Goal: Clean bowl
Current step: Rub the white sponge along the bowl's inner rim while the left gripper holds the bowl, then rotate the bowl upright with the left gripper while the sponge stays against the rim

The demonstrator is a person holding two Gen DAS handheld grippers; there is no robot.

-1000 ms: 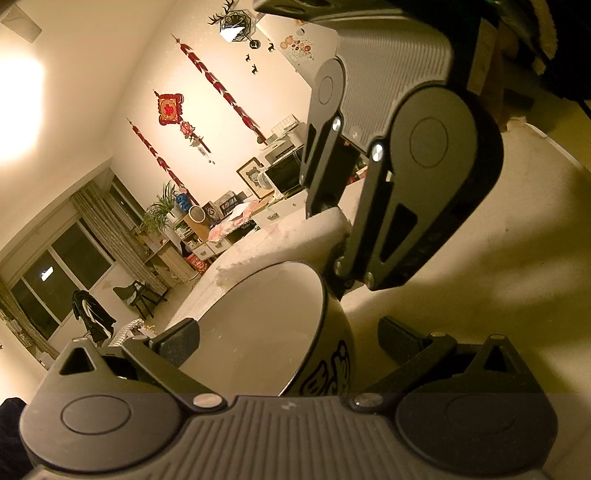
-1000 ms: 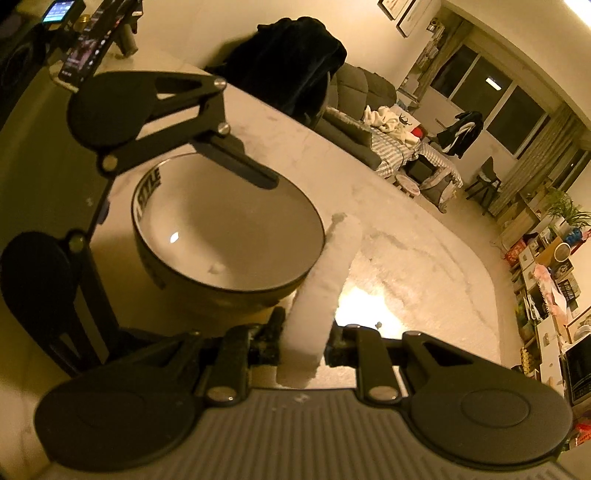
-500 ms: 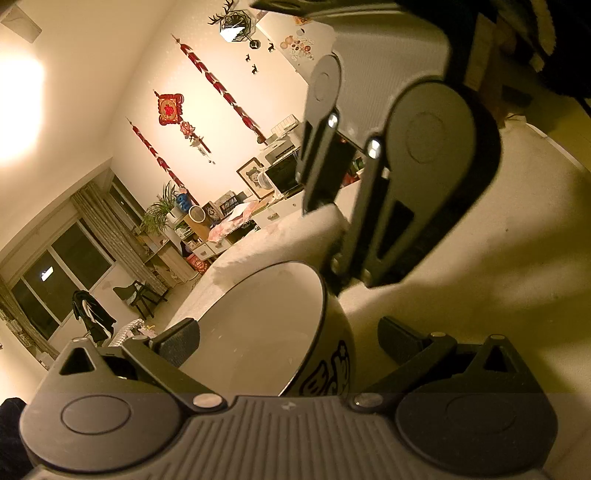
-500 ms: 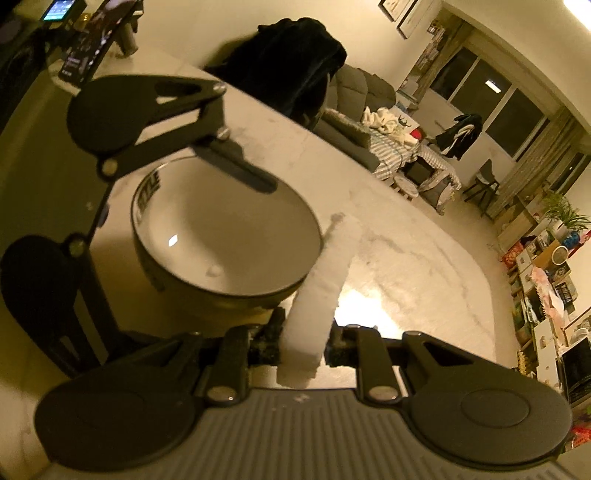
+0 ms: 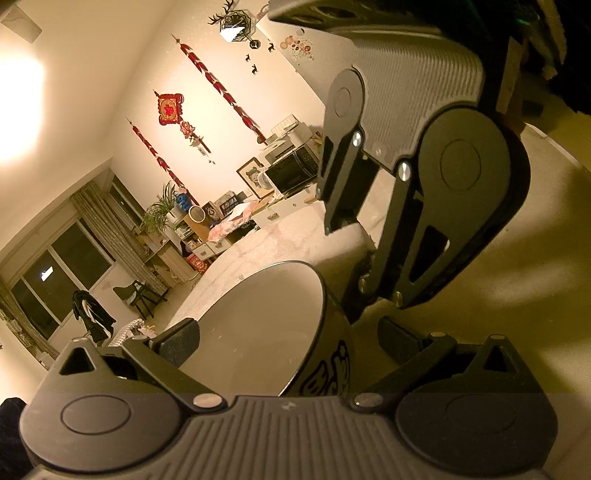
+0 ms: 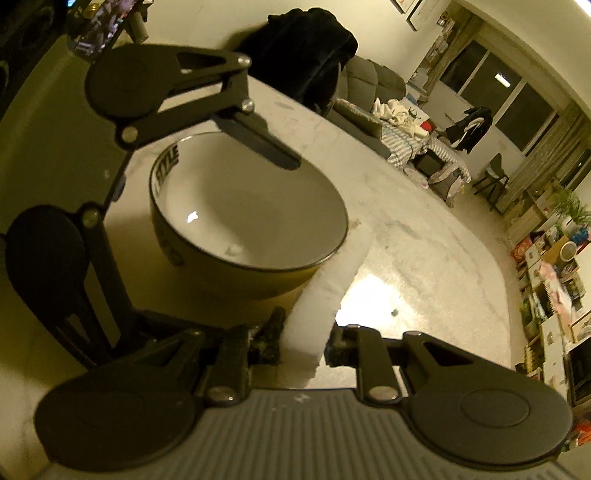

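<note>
A bowl (image 5: pixel 258 325) with a white inside and a dark printed outside stands on the pale table (image 6: pixel 424 258). My left gripper (image 5: pixel 290 341) is open and straddles the bowl's near wall, one finger (image 6: pixel 258 136) over the inside and the other outside. In the right wrist view the bowl (image 6: pixel 251 214) holds a small white speck (image 6: pixel 232 250). My right gripper (image 6: pixel 303 343) is shut on a white sponge (image 6: pixel 325 288), which leans against the bowl's outer right side, just below the rim. Behind the bowl, the left wrist view shows the sponge (image 5: pixel 347 240).
A dark jacket (image 6: pixel 306 55) hangs over a chair at the table's far edge, with a grey sofa (image 6: pixel 373 81) beyond. A phone on a stand (image 6: pixel 96 33) sits at the far left. A small dark speck (image 6: pixel 394 312) lies on the table right of the sponge.
My right gripper has moved closer to the bowl, bringing the sponge against its outer side below the rim. The left gripper and the bowl have hardly moved.
</note>
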